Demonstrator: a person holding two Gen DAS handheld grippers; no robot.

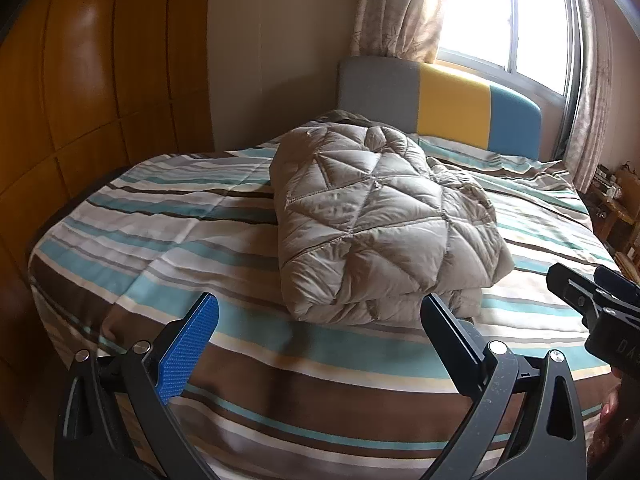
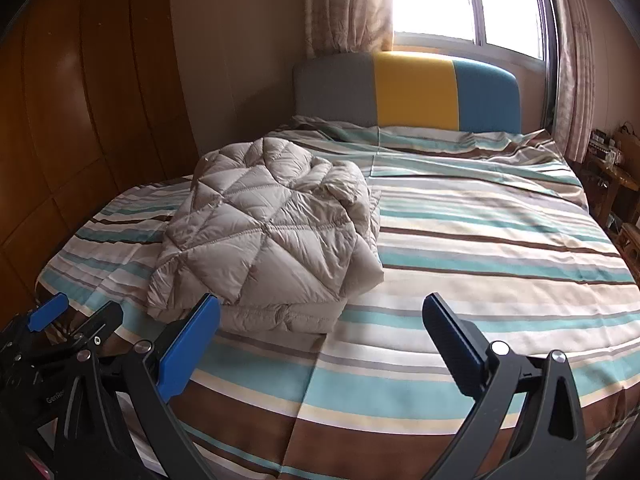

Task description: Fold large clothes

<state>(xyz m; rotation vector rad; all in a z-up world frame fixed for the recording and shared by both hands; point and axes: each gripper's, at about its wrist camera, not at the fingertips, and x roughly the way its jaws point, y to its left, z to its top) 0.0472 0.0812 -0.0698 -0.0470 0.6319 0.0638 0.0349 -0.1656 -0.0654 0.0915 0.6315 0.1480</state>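
1. Nearest the cameras, two black two-finger grippers with blue ribbed pads hang above the bed's foot: the left gripper (image 1: pixel 320 312) and the right gripper (image 2: pixel 322 312), both with jaws spread wide and holding nothing.
2. Just beyond them lies one beige quilted down jacket (image 1: pixel 376 216), folded into a thick, puffy bundle on the striped teal, brown and cream bedspread (image 2: pixel 480 240), left of the bed's middle.
3. It looks light, soft and springy, with a slick shell that may slide. My judgement: pinch a stitched seam or the layered near edge, not a puffed panel.
4. Farther back stand one grey, yellow and blue padded headboard (image 2: pixel 412 88) and one bright window (image 2: pixel 500 4).
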